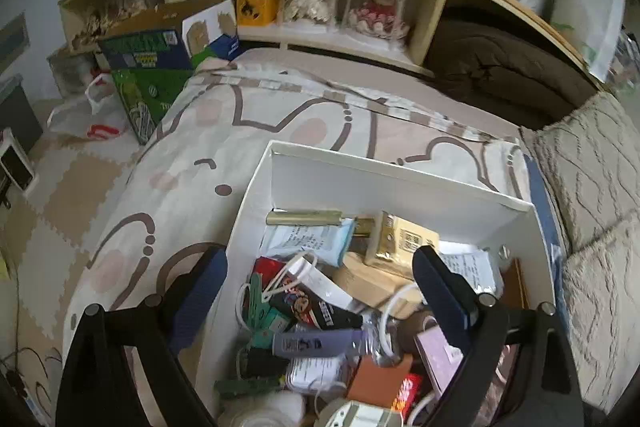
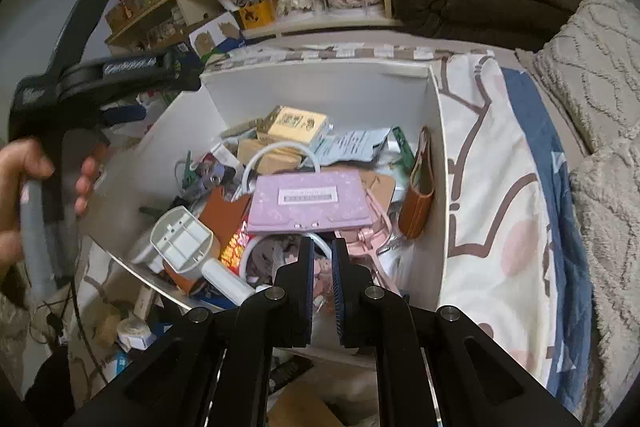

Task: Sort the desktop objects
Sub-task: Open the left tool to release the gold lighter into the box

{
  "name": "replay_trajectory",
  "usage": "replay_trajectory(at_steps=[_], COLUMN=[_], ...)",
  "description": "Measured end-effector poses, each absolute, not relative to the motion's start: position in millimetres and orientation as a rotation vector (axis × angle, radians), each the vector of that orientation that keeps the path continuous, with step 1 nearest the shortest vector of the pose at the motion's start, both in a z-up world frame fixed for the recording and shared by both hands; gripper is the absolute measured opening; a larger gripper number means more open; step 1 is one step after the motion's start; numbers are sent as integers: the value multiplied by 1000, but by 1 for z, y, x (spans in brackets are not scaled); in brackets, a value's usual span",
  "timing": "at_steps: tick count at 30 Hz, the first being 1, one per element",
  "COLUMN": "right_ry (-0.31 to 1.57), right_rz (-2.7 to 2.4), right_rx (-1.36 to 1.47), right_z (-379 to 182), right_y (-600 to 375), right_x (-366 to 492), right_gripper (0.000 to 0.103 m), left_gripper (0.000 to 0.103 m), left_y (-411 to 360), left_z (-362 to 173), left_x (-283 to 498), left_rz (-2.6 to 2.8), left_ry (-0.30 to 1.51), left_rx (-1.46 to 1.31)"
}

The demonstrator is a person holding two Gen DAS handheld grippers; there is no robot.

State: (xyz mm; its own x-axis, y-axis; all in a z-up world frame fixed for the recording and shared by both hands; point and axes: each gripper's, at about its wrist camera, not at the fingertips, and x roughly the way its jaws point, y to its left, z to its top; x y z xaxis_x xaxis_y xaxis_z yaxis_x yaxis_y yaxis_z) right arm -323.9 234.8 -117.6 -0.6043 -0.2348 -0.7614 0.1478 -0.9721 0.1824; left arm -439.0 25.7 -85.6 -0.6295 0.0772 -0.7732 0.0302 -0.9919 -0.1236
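Right gripper (image 2: 321, 259) hangs closed and empty over white box (image 2: 438, 155) clutter (lilac case (image 2: 308, 201) just ahead); left gripper (image 1: 320, 291) gapes wide, holding nothing.

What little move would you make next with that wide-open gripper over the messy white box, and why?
Probably lower the left gripper onto one loose item near the top, perhaps the lilac plastic tube. It hangs open and empty above the white cardboard box, and the tube lies between its fingers. The right gripper is shut, apparently holding nothing.
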Motion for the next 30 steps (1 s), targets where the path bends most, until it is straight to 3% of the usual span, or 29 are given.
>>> replay_trajectory(at_steps=[27, 30], right_ry=[-148, -138], right_rz=[-2746, -2769], right_rx=[1203, 1175], right_z=[-65, -58], right_y=[239, 238], right_x=[-286, -278], right_gripper=[10, 11], left_gripper=[95, 99], left_y=[28, 28], left_z=[-43, -34], left_x=[-314, -300], left_rz=[2822, 2833], left_ry=[-47, -31], left_rx=[-1105, -1072])
